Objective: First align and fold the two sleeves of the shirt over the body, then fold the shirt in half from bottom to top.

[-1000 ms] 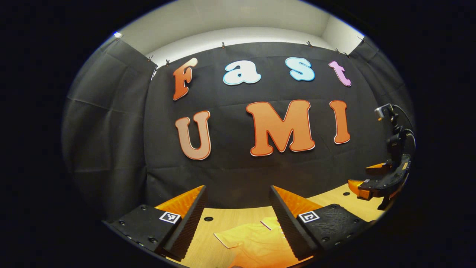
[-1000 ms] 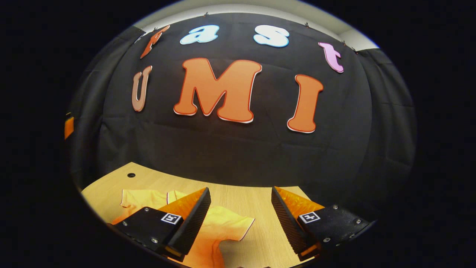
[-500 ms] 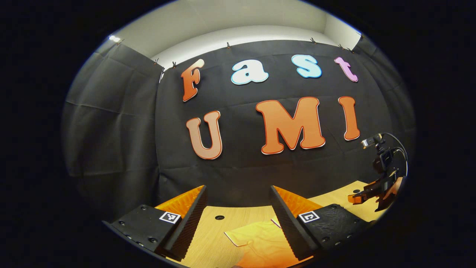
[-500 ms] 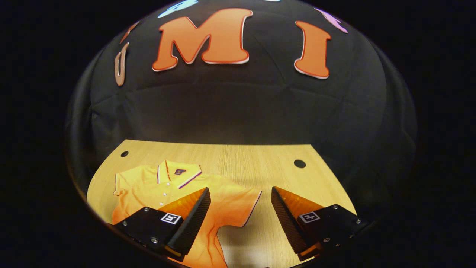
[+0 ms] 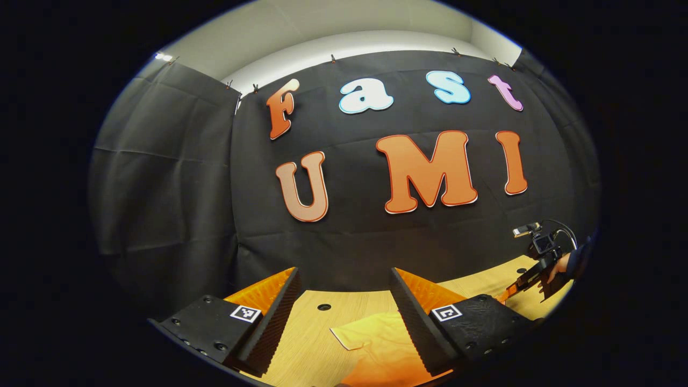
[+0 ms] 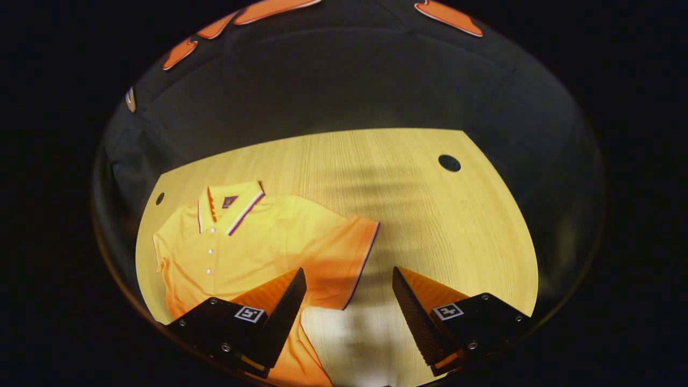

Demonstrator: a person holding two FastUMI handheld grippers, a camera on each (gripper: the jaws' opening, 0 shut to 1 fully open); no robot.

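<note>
Since the orange short-sleeved polo shirt point(image 6: 252, 242) lies flat and unfolded on the light wooden table point(image 6: 430, 215), you hold the right gripper point(image 6: 348, 301) and left gripper point(image 5: 344, 317) wide open, empty, above its sleeves, ready to pinch.

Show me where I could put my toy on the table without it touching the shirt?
The widest bare patch of table lies between the shirt's sleeve, the round hole and the booth wall. A narrower strip runs behind the collar. It is crowded by the sleeve's hem, where the open right gripper hovers.
</note>
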